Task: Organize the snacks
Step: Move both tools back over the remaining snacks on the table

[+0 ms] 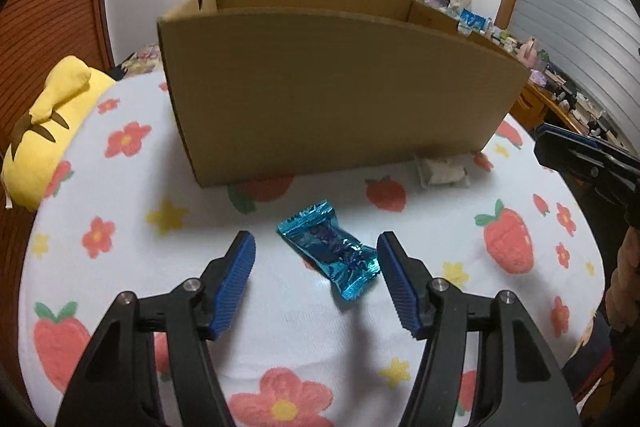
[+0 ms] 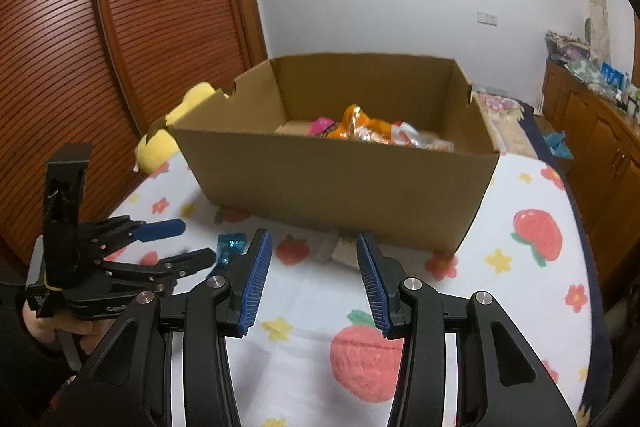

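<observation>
A blue foil candy (image 1: 330,251) lies on the fruit-print blanket (image 1: 460,219) between the open fingers of my left gripper (image 1: 316,247), nearer the right finger. A white wrapped snack (image 1: 442,169) lies against the front of the open cardboard box (image 1: 332,91). The right wrist view shows the box (image 2: 340,179) holding orange and pink snack packets (image 2: 372,131). My right gripper (image 2: 314,247) is open and empty, above the blanket in front of the box. The left gripper (image 2: 188,243) shows at left around the blue candy (image 2: 231,247).
A yellow plush toy (image 1: 48,123) lies left of the box. A wooden slatted wardrobe (image 2: 120,27) stands at left. A wooden cabinet (image 2: 592,123) with clutter on top stands at right. The blanket covers a bed.
</observation>
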Tool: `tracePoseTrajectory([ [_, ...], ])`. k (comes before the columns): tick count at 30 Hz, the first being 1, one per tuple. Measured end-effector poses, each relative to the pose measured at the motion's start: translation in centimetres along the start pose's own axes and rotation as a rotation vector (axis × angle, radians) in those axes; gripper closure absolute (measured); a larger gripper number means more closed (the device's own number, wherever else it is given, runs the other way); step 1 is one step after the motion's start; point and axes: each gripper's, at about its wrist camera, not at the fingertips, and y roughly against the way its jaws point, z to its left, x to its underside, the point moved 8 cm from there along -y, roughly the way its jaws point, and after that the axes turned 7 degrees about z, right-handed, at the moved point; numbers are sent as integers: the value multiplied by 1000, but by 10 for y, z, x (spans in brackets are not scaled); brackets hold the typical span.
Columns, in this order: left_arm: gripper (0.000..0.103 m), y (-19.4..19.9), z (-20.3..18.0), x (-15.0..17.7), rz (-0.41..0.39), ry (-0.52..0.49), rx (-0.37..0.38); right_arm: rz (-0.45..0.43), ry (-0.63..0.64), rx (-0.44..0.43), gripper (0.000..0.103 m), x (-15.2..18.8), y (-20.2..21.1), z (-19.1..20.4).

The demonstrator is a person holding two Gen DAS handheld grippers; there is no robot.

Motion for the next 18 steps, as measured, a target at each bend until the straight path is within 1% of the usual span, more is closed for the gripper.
tracePoseTrajectory([
  [6, 40, -13, -1, 4, 20, 5, 3, 27, -4, 9, 58, 6, -15, -5],
  [10, 40, -17, -4, 4, 21, -23, -29, 48, 4, 16, 58, 8, -28, -10],
  [14, 41, -20, -6, 5, 28, -28, -19, 69, 19, 22, 58, 6, -43, -14],
  [18, 41, -19, -3, 5, 20, -9, -5, 89, 59, 32, 55, 3, -59, -15],
])
